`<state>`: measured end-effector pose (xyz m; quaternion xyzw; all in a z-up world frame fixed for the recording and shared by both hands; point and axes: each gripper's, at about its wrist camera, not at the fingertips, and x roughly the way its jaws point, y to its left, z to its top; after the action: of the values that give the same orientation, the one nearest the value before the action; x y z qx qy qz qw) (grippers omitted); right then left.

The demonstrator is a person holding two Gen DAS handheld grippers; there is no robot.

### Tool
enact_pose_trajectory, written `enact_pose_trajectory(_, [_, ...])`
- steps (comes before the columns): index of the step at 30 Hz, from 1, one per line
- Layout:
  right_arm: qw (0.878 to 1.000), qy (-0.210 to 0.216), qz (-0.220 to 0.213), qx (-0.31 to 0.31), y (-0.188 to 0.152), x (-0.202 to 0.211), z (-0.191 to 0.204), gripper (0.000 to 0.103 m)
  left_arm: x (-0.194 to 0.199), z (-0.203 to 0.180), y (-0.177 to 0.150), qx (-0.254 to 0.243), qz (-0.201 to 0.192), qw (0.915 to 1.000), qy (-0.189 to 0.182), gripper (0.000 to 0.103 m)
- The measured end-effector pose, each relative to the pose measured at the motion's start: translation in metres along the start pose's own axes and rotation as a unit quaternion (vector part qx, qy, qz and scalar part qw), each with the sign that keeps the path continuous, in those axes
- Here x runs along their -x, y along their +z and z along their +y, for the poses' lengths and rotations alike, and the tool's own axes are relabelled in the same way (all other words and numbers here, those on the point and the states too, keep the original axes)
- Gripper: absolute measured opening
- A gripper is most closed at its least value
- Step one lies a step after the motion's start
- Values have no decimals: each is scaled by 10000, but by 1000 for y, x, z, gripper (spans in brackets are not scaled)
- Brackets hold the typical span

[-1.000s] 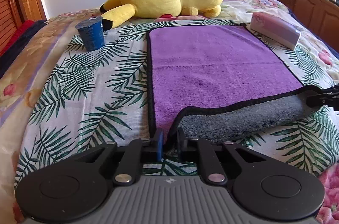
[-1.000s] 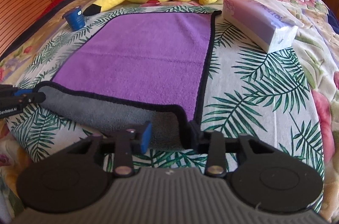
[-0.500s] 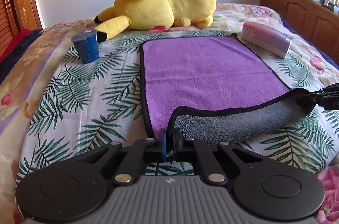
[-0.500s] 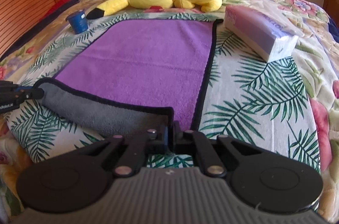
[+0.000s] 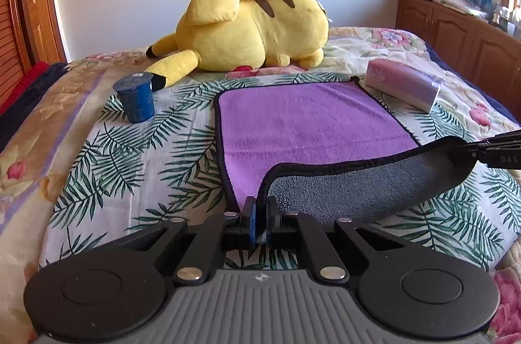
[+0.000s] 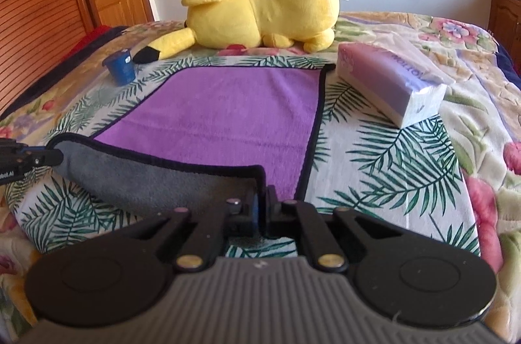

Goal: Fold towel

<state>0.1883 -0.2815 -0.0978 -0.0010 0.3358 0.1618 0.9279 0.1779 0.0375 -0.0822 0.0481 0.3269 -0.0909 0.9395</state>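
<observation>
Sunlit bedroom walls and a wooden door frame the bed [image 5: 97, 168], whose palm-leaf cover carries everything. Largest on it, a yellow plush toy [image 5: 254, 28] lies across the far end. Nearer, the purple towel [image 5: 309, 122] is spread flat, its far edge close to the plush and its black-trimmed sides running toward the cameras. The near edge is raised off the bed and turned over so the grey underside [image 5: 364, 187] faces up in a sagging band between the two near corners.

The left gripper [image 5: 259, 213] is pinched tight on the towel's near left corner, with the trim running up out of its fingers. The right gripper [image 6: 262, 207] is likewise clamped on the near right corner; from the left wrist view it shows at the frame's right edge [image 5: 498, 151], level with the lifted hem.

A tissue pack [image 6: 387, 80] lies just off the towel's far right corner, close to the trim, though I cannot tell whether they touch. A blue cup [image 5: 135, 96] stands upright well left of the towel, beside the plush's tail. The purple face ahead of the raised edge is bare up to the far hem, and open leaf-print cover flanks both sides.
</observation>
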Motion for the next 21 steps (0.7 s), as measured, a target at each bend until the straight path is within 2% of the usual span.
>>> enact_pose_trajectory(21, [9989, 27, -445, 161, 14, 5, 0, 5, 13, -3, 14, -49, -359, 9993, -103, 0])
